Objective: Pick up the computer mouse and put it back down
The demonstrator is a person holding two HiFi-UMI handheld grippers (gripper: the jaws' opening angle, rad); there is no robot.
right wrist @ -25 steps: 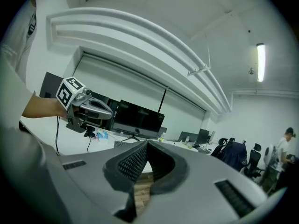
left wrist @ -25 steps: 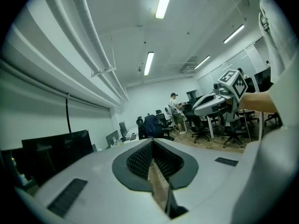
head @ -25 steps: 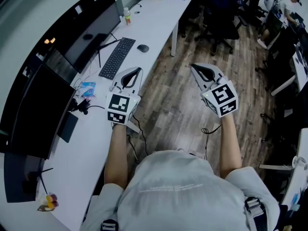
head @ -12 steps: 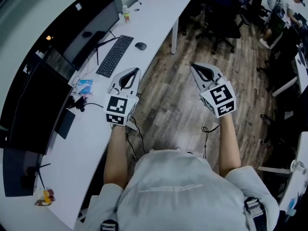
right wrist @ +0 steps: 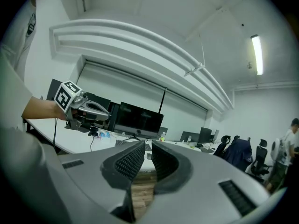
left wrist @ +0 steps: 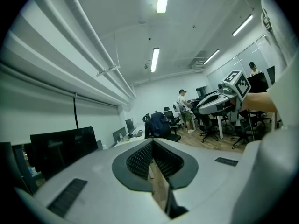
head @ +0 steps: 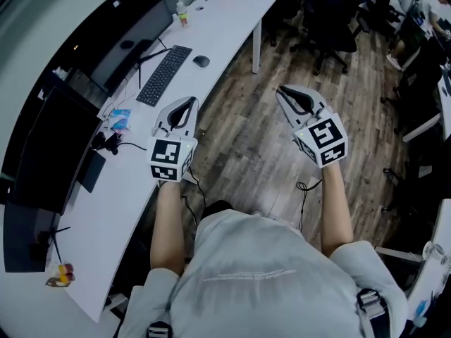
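Both tools are empty on my end. The left tool (head: 189, 101) has its jaws pressed together, hanging over the near edge of the tabletop (head: 218, 27). The right tool (head: 280, 89) has its jaws down to a thin slit with nothing in it, and it sits over the wood floor (head: 239, 139), well to the right of the left tool. The mouse (head: 201, 61) lies on the tabletop well ahead of the left tool, just right of the keyboard (head: 158, 74), touched by neither tool.
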